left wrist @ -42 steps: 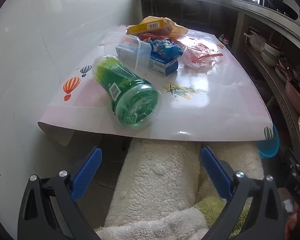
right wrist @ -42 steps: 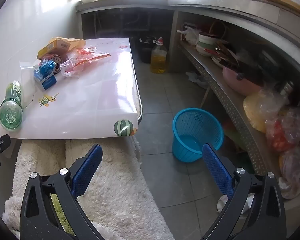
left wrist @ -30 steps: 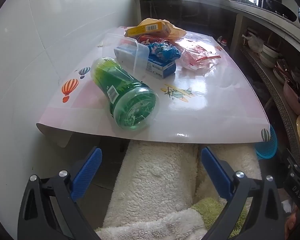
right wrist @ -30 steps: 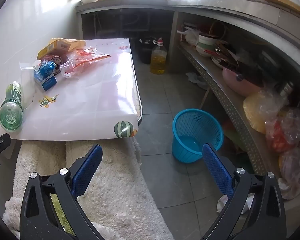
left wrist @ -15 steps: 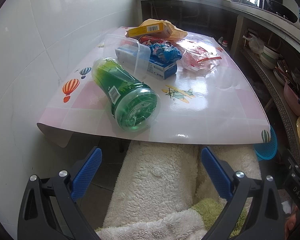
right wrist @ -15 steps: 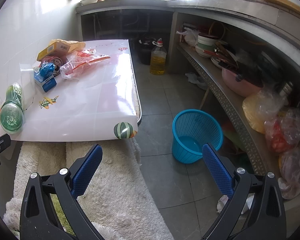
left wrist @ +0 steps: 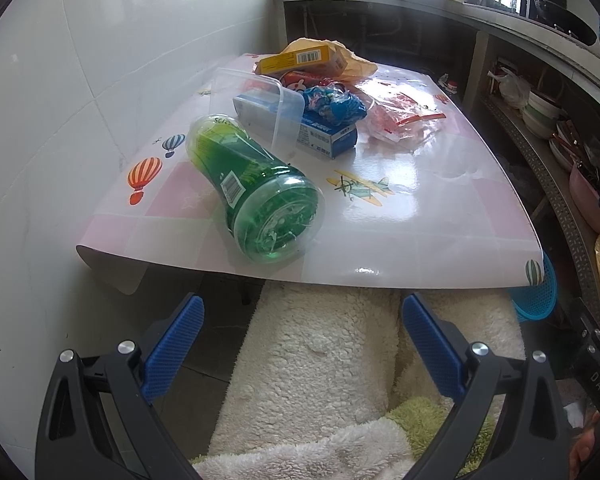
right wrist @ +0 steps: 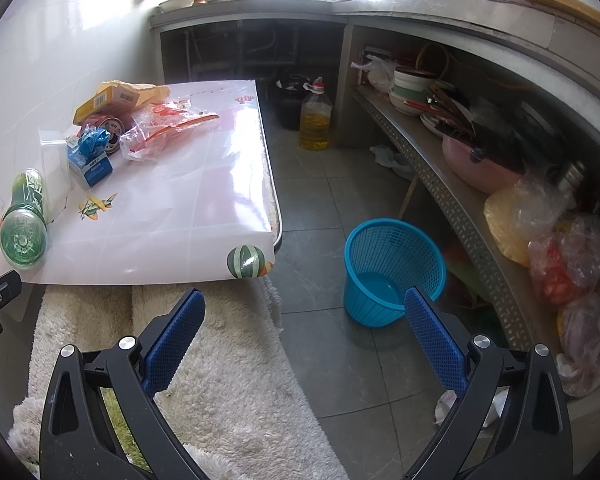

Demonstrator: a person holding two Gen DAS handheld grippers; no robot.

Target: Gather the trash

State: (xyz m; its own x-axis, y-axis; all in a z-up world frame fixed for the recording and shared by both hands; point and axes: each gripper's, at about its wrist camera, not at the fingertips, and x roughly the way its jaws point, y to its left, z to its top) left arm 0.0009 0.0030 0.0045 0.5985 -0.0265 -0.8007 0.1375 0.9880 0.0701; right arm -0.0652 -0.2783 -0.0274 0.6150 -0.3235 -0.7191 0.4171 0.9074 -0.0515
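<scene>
The green bottle is taken as the landmark: it lies on its side at the near edge of the table, base turned toward the left wrist camera. A barcode label is seen on its flank, and pale letters near its far end are too distorted to be read. Just behind the bottle a clear plastic container is set, and through it a blue-and-white box is partly seen; small print on the box cannot be made out. On that box a crumpled blue wrapper is rested. Farther behind the bottle a yellow box with a barcode is laid over a red can, mostly hidden. To the right of these a clear bag with red contents is spread.

Beyond the table's right corner, on the floor, a blue basket is stood; in the left view only its rim is shown. "DAS" is read on a black part at that view's right margin.

The left gripper and right gripper are both held with jaws spread wide, nothing between them, above a white fleece rug.
</scene>
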